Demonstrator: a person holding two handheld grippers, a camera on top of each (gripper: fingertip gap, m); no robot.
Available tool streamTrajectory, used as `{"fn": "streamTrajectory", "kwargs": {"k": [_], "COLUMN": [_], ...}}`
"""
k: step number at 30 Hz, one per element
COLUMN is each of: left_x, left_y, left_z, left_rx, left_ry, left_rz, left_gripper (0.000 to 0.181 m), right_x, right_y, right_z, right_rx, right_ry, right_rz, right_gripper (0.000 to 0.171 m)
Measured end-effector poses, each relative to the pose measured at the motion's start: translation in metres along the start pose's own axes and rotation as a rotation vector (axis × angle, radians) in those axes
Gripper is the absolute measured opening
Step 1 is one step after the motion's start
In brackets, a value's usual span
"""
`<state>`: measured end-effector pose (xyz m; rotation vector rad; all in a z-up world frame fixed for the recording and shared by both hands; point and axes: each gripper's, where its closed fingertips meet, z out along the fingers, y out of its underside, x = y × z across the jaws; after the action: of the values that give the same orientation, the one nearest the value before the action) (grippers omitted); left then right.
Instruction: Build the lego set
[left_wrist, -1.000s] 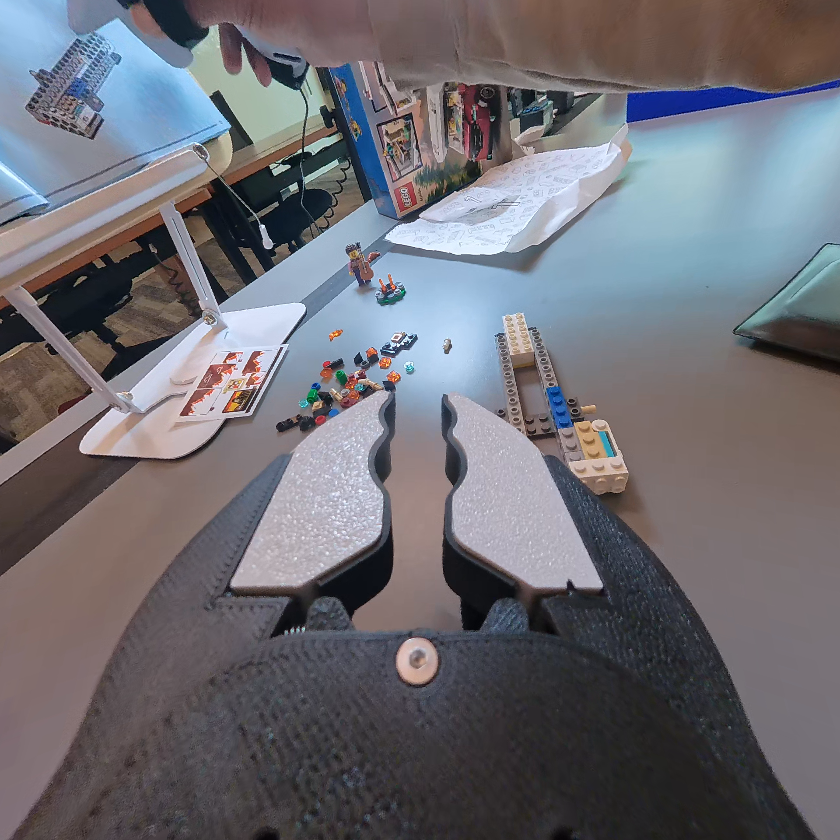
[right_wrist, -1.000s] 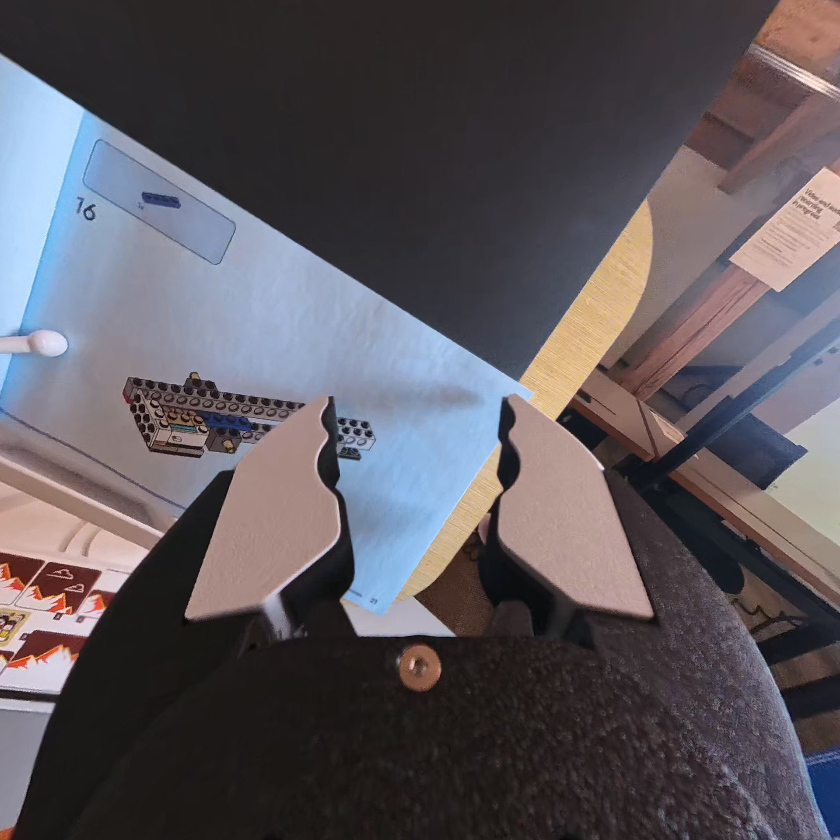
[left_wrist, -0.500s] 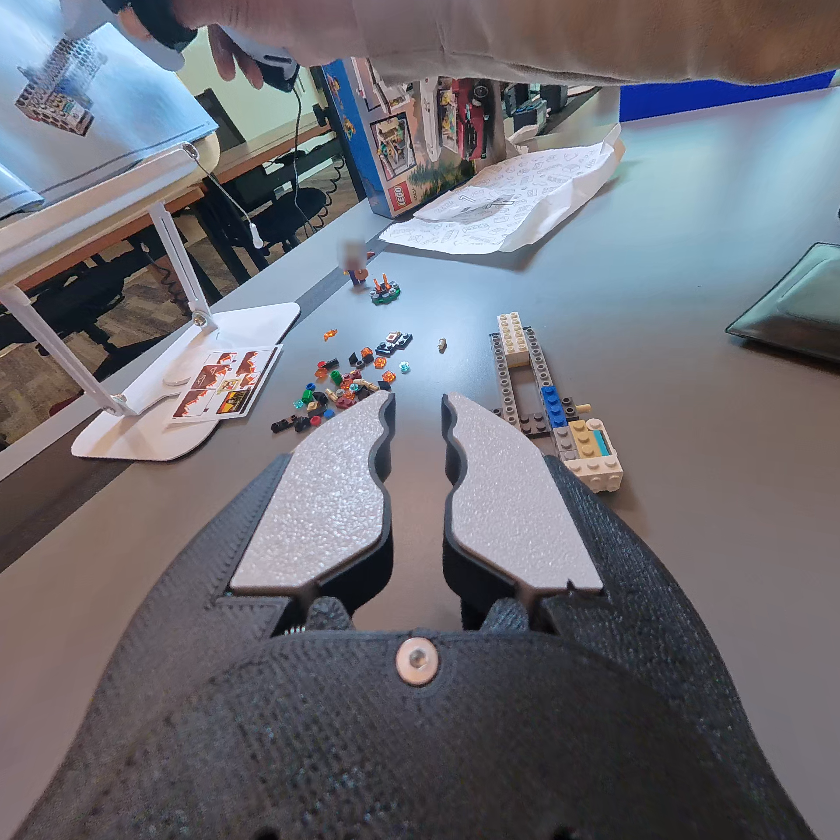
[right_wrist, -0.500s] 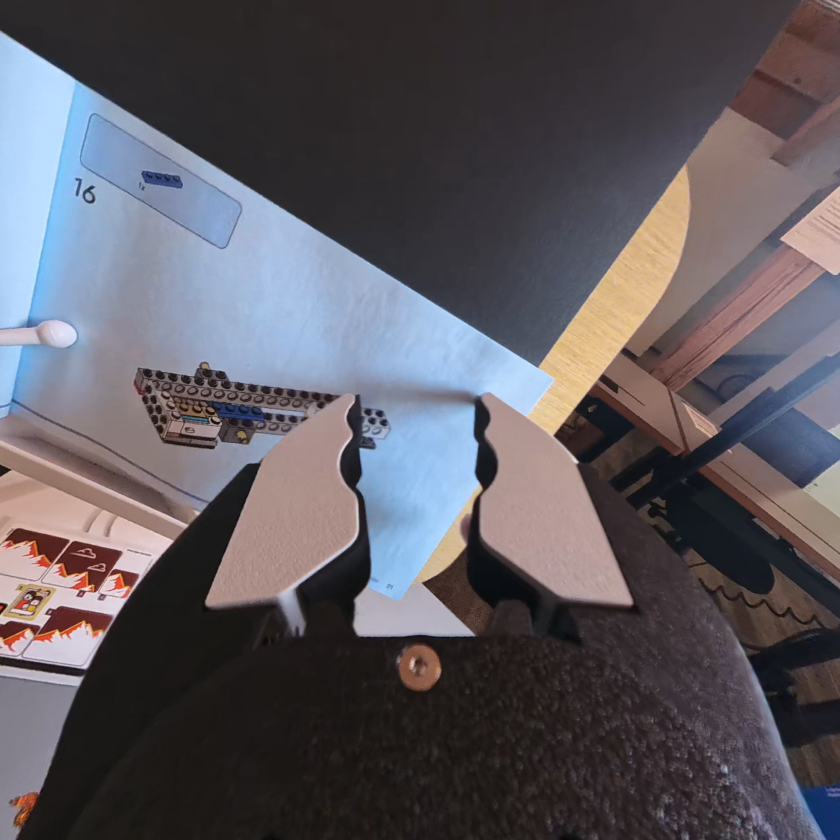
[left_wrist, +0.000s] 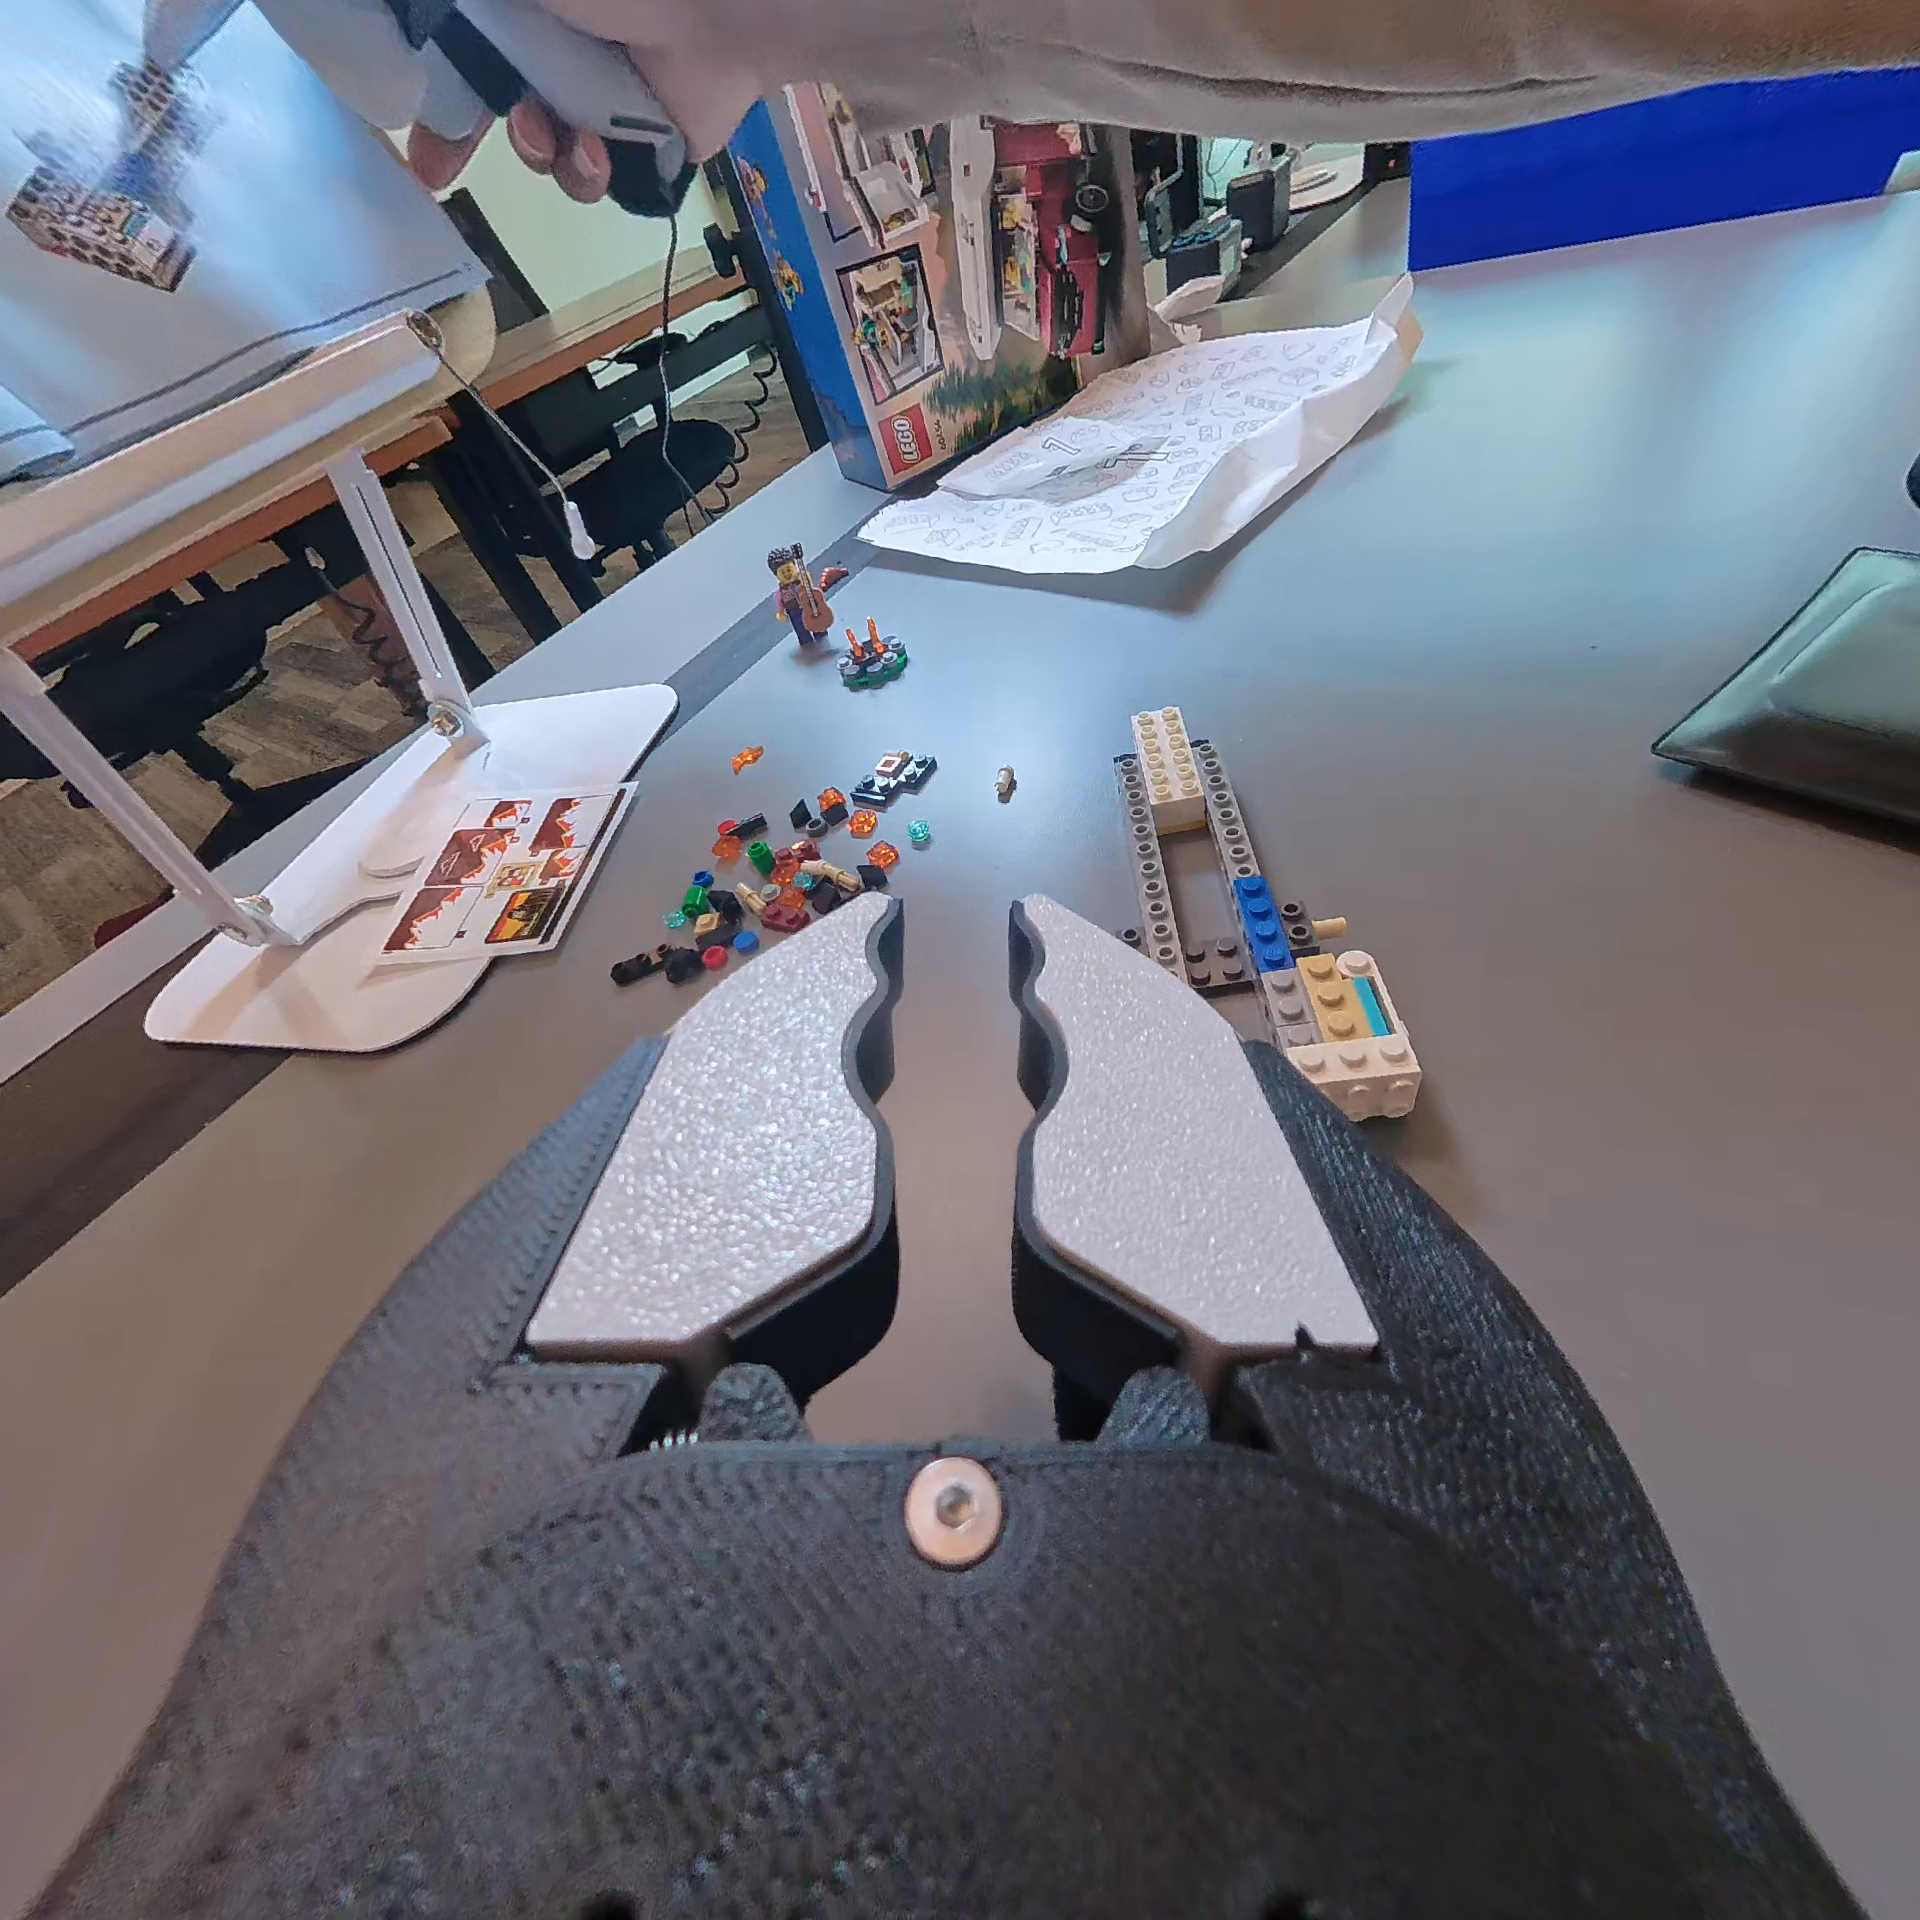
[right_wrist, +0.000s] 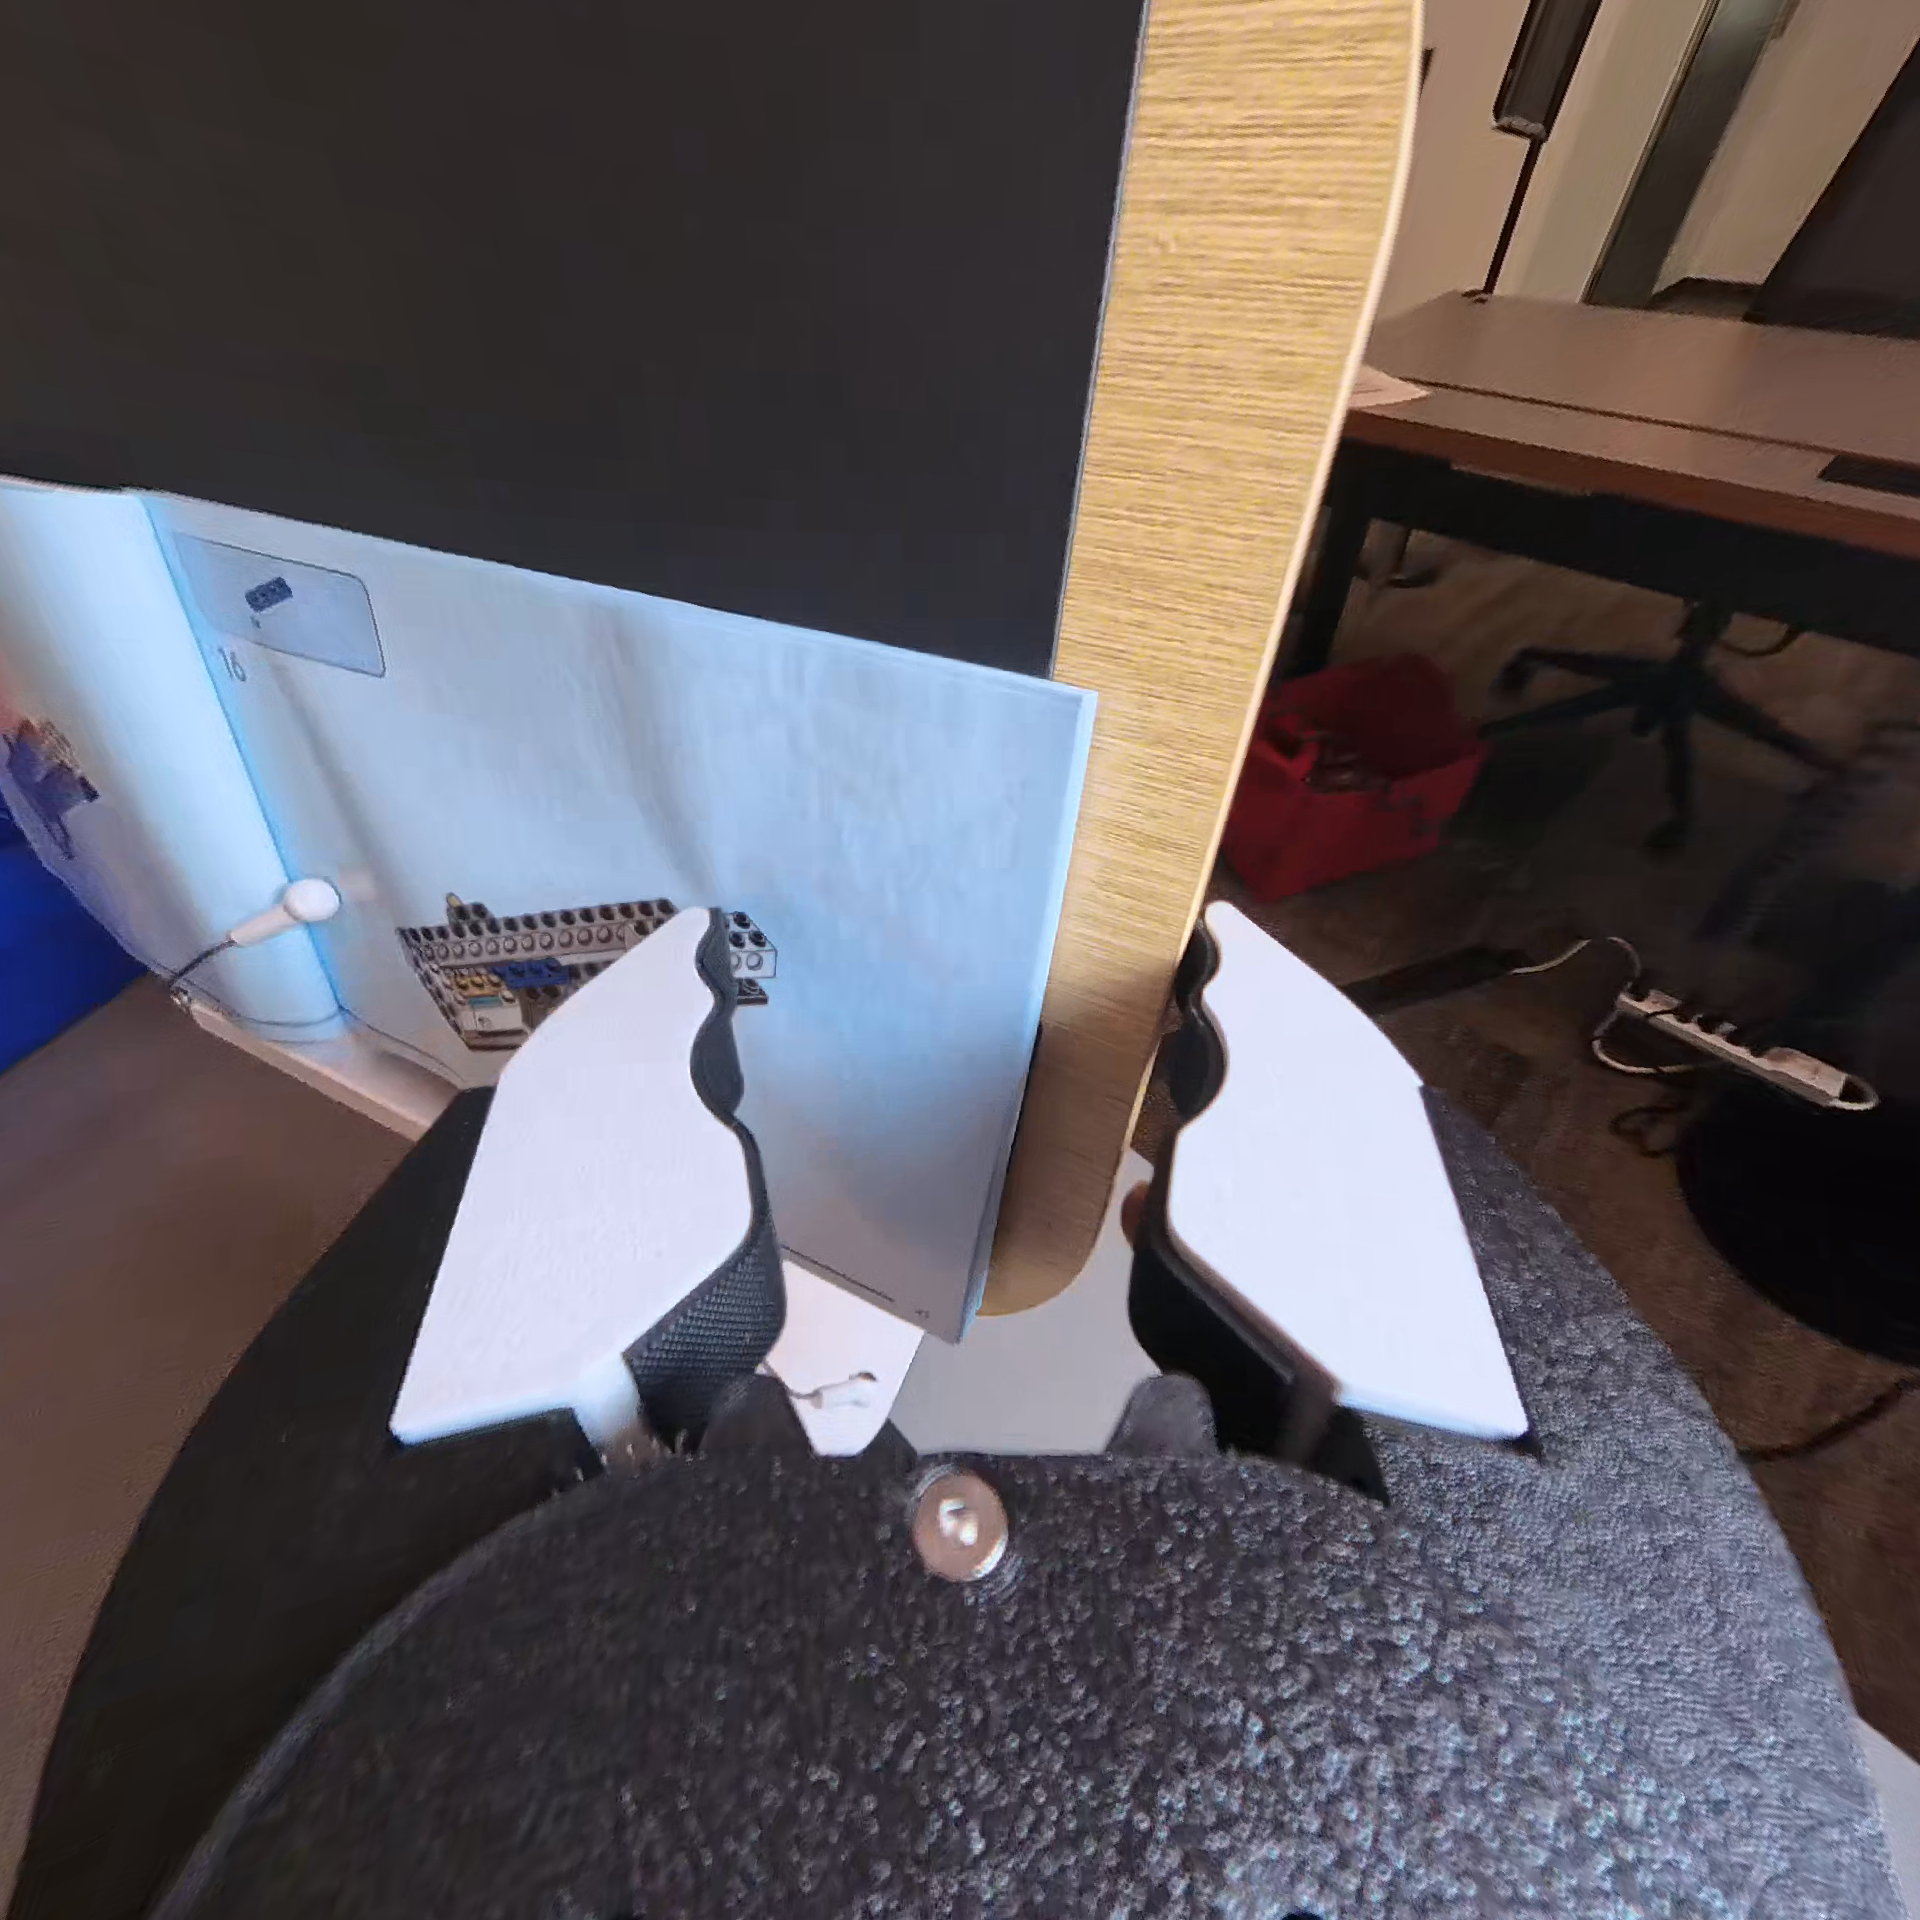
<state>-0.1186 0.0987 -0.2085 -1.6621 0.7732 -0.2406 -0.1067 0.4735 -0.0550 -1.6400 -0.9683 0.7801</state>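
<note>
On the far left of the left wrist view, a white stand (left_wrist: 416, 821) holds the open instruction booklet (left_wrist: 187, 208) on a tilted shelf; a sticker sheet (left_wrist: 509, 878) with brown and orange panels lies on the stand's flat foot. Printed writing shows on the booklet, the sheet and the box, and goes unquoted here. Right of the foot, small loose pieces (left_wrist: 790, 873) in orange, green, blue, red and black are scattered on the smooth grey bench (left_wrist: 1558, 1247). Behind them a minifigure (left_wrist: 800, 603) stands upright beside a tiny green-based campfire build (left_wrist: 873, 660). Farther back sits the blue set box (left_wrist: 914, 312), with a crumpled white printed paper bag (left_wrist: 1164, 457) in front of it.

The left tool (left_wrist: 956, 925), with pebbled grey pads on black ribbed bodies, hovers over the bench with its jaws slightly parted and nothing between them. Just right of its tips lies the partly built model (left_wrist: 1247, 914): two long grey studded beams, a tan block at the far end, a blue plate, and tan, teal and white bricks at the near end. A dark tray (left_wrist: 1808, 727) sits at the right edge.

In the right wrist view, the right tool (right_wrist: 956, 935) is spread wide, empty, pointing at the booklet's pale blue page (right_wrist: 727, 883) and a wood-grain board (right_wrist: 1195, 623) behind it.
</note>
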Motion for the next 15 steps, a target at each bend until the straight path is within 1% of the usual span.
{"fn": "streamTrajectory", "kwargs": {"k": [4,6,8,9,11,13,15], "left_x": [0.002,0.003,0.004,0.003,0.003,0.003,0.004], "left_y": [0.001,0.001,0.003,0.004,0.005,0.005,0.006], "left_z": [0.001,0.001,0.002,0.002,0.002,0.003,0.004], "left_rx": [-0.007,-0.008,-0.015,-0.021,-0.028,-0.029,-0.033], "left_ry": [0.005,0.009,0.009,0.007,0.003,0.007,0.011], "left_rz": [0.008,0.010,0.013,0.016,0.023,0.022,0.023], "left_gripper": [0.019,0.019,0.019,0.019,0.020,0.020,0.020], "right_x": [-0.006,-0.008,-0.007,-0.006,-0.012,-0.027,-0.032], "right_y": [0.010,0.012,0.007,0.000,-0.017,-0.021,-0.012], "right_z": [-0.020,-0.026,-0.032,-0.038,-0.049,-0.047,-0.035], "right_rx": [-0.012,-0.001,0.016,0.043,0.116,0.126,0.066], "right_ry": [0.078,0.108,0.194,0.259,0.364,0.382,0.373], "right_rz": [-0.118,-0.125,-0.194,-0.252,-0.402,-0.501,-0.525], "right_gripper": [0.073,0.070,0.072,0.075,0.075,0.074,0.079]}}
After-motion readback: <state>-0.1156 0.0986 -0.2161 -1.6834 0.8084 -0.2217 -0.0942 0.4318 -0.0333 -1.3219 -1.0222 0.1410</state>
